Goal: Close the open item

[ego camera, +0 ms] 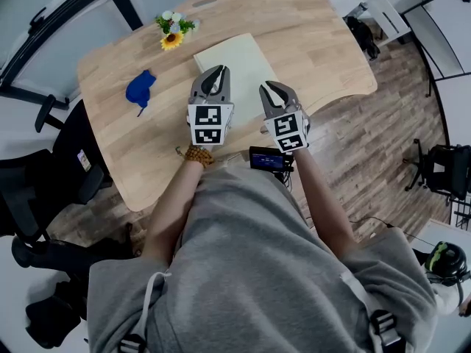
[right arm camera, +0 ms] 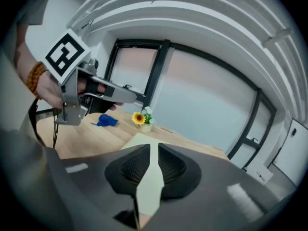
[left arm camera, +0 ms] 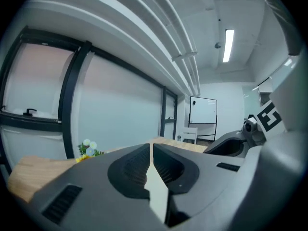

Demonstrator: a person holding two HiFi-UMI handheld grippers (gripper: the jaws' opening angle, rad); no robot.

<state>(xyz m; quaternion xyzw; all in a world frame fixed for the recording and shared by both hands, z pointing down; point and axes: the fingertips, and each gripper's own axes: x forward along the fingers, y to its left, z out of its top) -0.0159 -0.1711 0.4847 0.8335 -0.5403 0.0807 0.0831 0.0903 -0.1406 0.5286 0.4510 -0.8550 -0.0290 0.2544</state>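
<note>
— Head view first: where to look for the thing to close?

— On the tabletop, towards its middle: a cream flat item, lying flat, one far corner turned towards the flowers. Cannot tell from here whether open or closed (looks like one pale slab).

— And nearest to it?

— Side by side over its near edge: left hand-held gripper and right hand-held gripper, both pointing away from the body. Cannot tell whether either is touching it.

— Clenched or released?

— Left gripper view: jaws clenched down to a thin slit, nothing gripped. Right gripper view: jaws a little apart, nothing between them, only the cream surface seen through the gap.

— Further out?

— A small pot of flowers with a sunflower just beyond the item's far-left corner. A blue object well to the left, also on the tabletop. A beaded bracelet on the left wrist. A small black device with a lit screen at the near tabletop edge, between the forearms. Beyond the tabletop, a black chair at the left and wooden floor at the right.
</note>
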